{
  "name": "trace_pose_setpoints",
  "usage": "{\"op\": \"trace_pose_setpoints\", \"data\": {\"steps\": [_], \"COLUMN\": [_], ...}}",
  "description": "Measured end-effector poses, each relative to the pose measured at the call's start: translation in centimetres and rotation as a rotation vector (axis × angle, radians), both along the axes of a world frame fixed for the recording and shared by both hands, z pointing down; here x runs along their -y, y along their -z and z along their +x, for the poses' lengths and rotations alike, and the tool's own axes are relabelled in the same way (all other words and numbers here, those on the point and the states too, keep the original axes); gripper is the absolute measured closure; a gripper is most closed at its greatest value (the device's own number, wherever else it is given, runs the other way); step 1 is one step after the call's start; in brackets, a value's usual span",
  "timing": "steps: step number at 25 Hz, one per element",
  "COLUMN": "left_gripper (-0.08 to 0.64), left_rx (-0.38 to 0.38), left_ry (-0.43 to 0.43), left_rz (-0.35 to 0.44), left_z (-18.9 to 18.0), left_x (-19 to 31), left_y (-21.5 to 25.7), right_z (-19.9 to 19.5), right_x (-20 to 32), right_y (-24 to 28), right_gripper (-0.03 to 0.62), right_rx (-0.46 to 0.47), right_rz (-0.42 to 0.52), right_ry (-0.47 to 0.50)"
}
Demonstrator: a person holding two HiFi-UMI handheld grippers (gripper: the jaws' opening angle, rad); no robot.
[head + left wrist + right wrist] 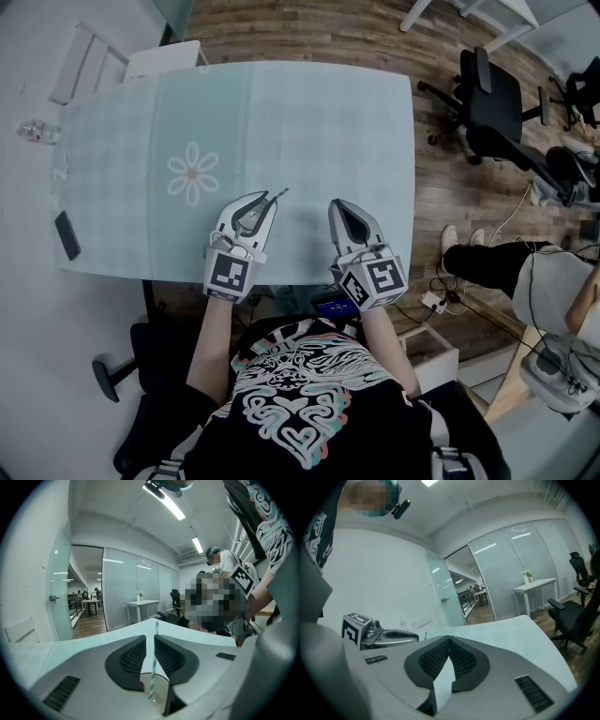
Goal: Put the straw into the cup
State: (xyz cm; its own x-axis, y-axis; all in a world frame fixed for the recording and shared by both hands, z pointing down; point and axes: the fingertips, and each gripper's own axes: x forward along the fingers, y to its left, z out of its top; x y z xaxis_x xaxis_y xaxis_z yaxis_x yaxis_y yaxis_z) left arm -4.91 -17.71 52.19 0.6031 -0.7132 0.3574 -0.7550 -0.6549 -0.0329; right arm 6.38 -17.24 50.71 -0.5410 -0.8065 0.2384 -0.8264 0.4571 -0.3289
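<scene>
We are pinching the straw [153, 663] in the left tongs [153, 638], which are shut on it with an end sticking out each way. The right tongs [449, 639] are closed on nothing, and both are hovering over the near edge of the desk [309, 122]. The thin straw could be slipping or tilting in so narrow a grip, and could then miss the rim. We are seeing no cup on the desk, and a pale round shape behind the left jaws is too unclear to name.
</scene>
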Motion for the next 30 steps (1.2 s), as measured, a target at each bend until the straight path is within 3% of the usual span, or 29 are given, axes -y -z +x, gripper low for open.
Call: {"op": "trace_pose_setpoints", "data": {"steps": [17, 30], "left_gripper": [0.517, 0.554], "left_rx": [-0.058, -0.035], "left_ry": [0.067, 0.136], "left_rz": [0.033, 0.059], "left_z": [-1.6, -4.0], "left_x": [-1.1, -3.5], "left_y": [2.2, 3.5], "right_z": [-1.8, -4.1], "right_x": [-1.2, -2.6], "right_y": [2.8, 5.1], "right_gripper": [0.575, 0.577], "right_rx": [-0.101, -0.108], "right_rz": [0.134, 0.192], "right_ry": [0.044, 0.084]}}
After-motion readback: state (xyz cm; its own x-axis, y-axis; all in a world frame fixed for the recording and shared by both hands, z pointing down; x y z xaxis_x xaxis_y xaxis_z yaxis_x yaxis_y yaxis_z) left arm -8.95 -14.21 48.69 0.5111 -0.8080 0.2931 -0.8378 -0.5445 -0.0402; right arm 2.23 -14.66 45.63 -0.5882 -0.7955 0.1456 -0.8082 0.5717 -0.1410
